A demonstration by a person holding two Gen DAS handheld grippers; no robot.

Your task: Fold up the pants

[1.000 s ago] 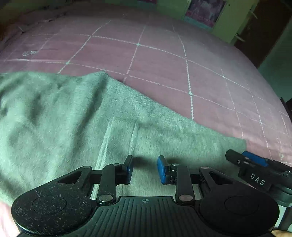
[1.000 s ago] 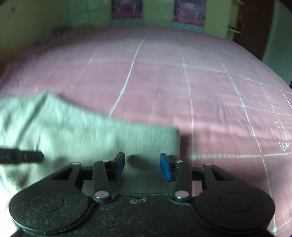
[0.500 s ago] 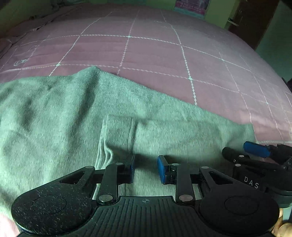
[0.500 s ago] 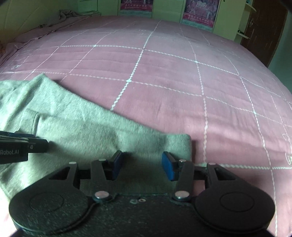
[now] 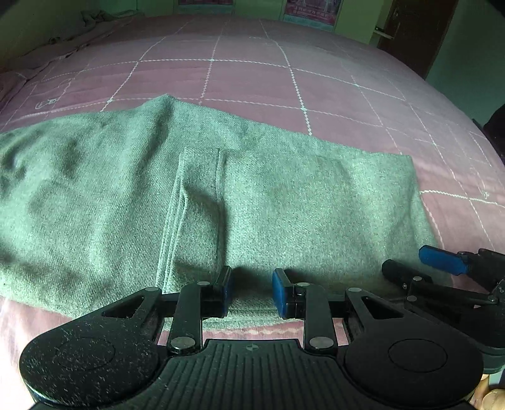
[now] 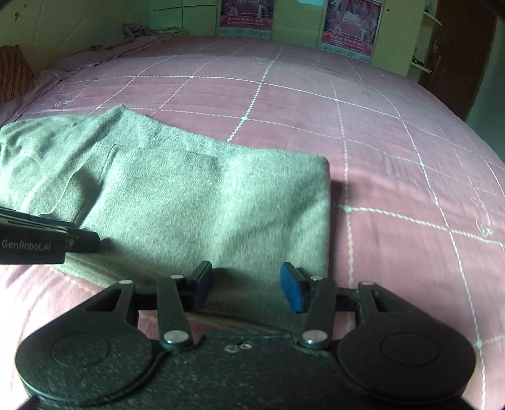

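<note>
- Left gripper (image 5: pixel 251 291): jaws stand apart with a moderate gap, nothing between the blue pads; the fingertips sit over the near hem of the pants, low over the cloth. Contact with the fabric cannot be confirmed.
- Right gripper (image 6: pixel 246 285): jaws spread wider than the left pair, nothing held; the blue pads hover at the near edge of the cloth, close to its right corner.
- The two tools lie close together: the right gripper shows at the right margin of the left wrist view, and the left gripper's dark body enters the right wrist view from the left.
- Pants (image 5: pixel 252 195): grey-green, lying flat on the bed, folded over so that a raised hem band (image 5: pixel 195 214) runs from the near edge away from the camera, just left of the left gripper. The cloth extends far to the left, with soft wrinkles there.
- Edges: the right end of the cloth (image 6: pixel 326 214) is straight and squared; the far edge runs diagonally and rises to a peak on the left.
- Bedspread (image 6: pixel 315 104): pink, quilted with white stitched squares; bare cover lies beyond and to the right of the cloth, and a narrow strip shows in front of it.
- Containers: none in view.
- Posters (image 6: pixel 350 25) hang on the far wall; a dark door (image 5: pixel 413 31) stands at the right.
</note>
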